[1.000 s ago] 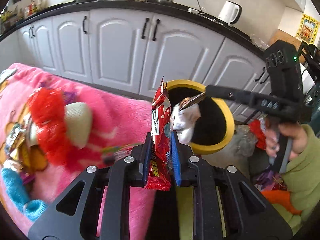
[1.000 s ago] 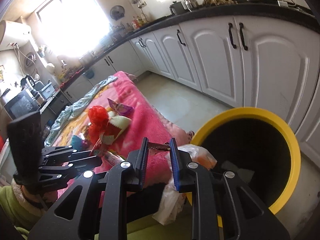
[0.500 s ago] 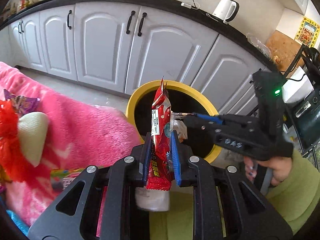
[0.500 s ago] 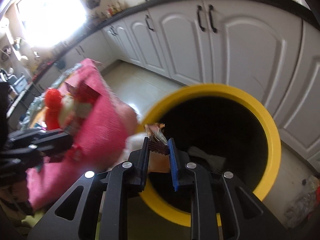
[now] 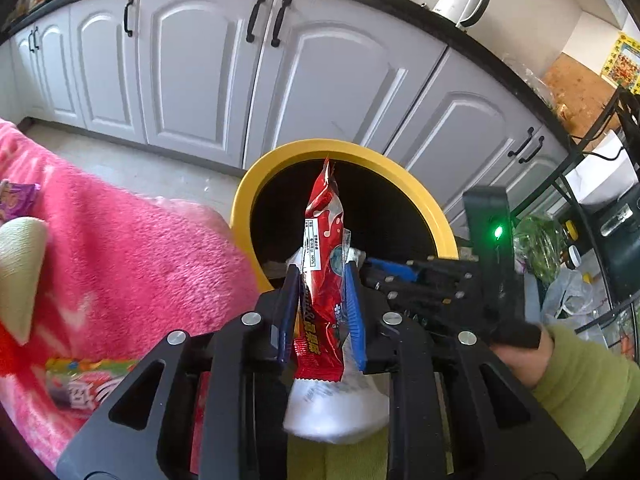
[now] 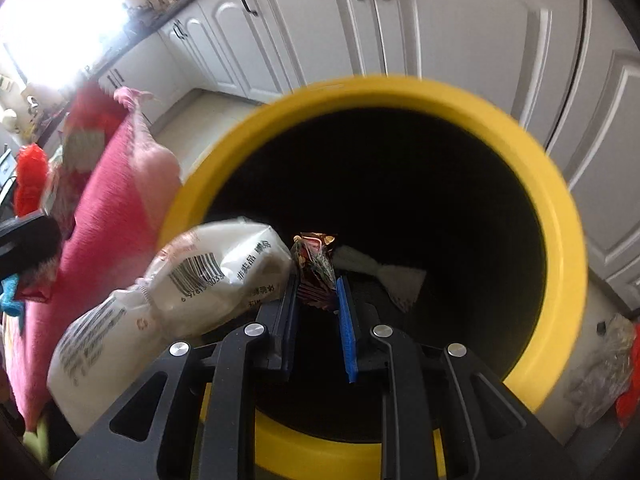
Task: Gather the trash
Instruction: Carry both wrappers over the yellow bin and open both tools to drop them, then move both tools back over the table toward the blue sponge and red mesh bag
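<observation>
My left gripper (image 5: 322,298) fingers pinch one upright red wrapper (image 5: 322,248) before the one yellow-rimmed bin (image 5: 416,184). My right gripper (image 6: 316,300) fingers pinch one dark wrapper (image 6: 314,268) over the bin's mouth; a white packet (image 6: 208,276) hangs beside them. Since half a second ago, the right gripper has drawn nearer the bin; both grips are unchanged.

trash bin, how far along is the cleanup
Done: one white wrapper already lies inside the yellow bin. In hand: the right gripper holds a dark wrapper over the bin's mouth with a white bag beside it; the left gripper grips a red snack packet. Left: a purple wrapper and a colourful packet remain on the pink blanket.
</observation>
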{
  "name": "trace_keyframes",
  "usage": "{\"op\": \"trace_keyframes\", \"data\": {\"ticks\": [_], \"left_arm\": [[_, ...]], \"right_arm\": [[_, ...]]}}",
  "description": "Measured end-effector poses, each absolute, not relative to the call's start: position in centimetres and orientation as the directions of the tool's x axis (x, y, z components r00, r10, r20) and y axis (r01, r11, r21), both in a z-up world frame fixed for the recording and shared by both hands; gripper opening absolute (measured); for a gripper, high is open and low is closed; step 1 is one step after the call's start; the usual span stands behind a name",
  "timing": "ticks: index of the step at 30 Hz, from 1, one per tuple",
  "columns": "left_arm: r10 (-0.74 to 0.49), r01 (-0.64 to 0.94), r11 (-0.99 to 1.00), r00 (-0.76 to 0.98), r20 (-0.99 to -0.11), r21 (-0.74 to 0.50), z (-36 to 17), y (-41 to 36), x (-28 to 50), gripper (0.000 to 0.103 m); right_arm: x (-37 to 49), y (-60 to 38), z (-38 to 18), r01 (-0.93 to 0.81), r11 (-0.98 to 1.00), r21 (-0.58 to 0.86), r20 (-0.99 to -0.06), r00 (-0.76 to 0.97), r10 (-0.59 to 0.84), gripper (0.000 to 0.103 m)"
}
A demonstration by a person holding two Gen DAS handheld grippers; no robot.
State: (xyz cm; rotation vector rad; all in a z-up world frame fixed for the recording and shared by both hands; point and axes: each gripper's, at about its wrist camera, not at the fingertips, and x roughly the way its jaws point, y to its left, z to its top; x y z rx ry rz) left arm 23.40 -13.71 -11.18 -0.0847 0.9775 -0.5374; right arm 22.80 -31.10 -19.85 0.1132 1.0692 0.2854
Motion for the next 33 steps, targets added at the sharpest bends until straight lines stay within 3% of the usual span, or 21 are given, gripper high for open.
{"op": "trace_keyframes", "data": {"ticks": [7, 9, 12, 15, 24, 28, 31, 33], "left_arm": [[-0.465, 0.393, 0.869, 0.437, -0.77, -0.301, -11.9, -15.0, 24.8, 0.026], [-0.462, 0.401, 0.868, 0.442, -0.769, -0.291, -11.9, -15.3, 24.7, 0.04], [-0.462, 0.405, 0.869, 0.457, -0.76, -0.285, -11.5, -15.2, 24.6, 0.043], [-0.474, 0.404, 0.866, 0.474, -0.742, -0.294, -10.8, -14.8, 24.4, 0.044], [-0.466, 0.373, 0.879, 0.537, -0.704, -0.297, -8.4, -12.5, 23.1, 0.061], [-0.451, 0.339, 0.891, 0.586, -0.673, -0.301, -6.6, -10.5, 22.3, 0.077], [-0.431, 0.302, 0.902, 0.629, -0.647, -0.307, -5.2, -8.6, 21.7, 0.078], [-0.414, 0.276, 0.91, 0.656, -0.632, -0.31, -4.4, -7.3, 21.3, 0.091]], "right_arm": [[23.4, -32.3, -20.6, -0.124, 0.969, 0.213, -0.861, 0.445, 0.246, 0.021], [23.2, -32.6, -20.4, -0.113, 0.968, 0.223, -0.857, 0.451, 0.249, 0.025], [22.5, -33.1, -19.2, -0.106, 0.978, 0.182, -0.847, 0.489, 0.211, 0.045], [21.9, -33.7, -17.5, -0.104, 0.98, 0.172, -0.822, 0.533, 0.201, 0.048], [21.1, -35.0, -11.8, -0.109, 0.979, 0.174, -0.731, 0.652, 0.202, 0.058], [20.9, -34.3, -8.7, -0.129, 0.977, 0.172, -0.672, 0.709, 0.212, 0.069], [20.1, -33.3, -6.4, -0.164, 0.973, 0.163, -0.626, 0.745, 0.23, 0.074], [19.4, -32.6, -5.2, -0.186, 0.969, 0.161, -0.602, 0.759, 0.246, 0.079]]}}
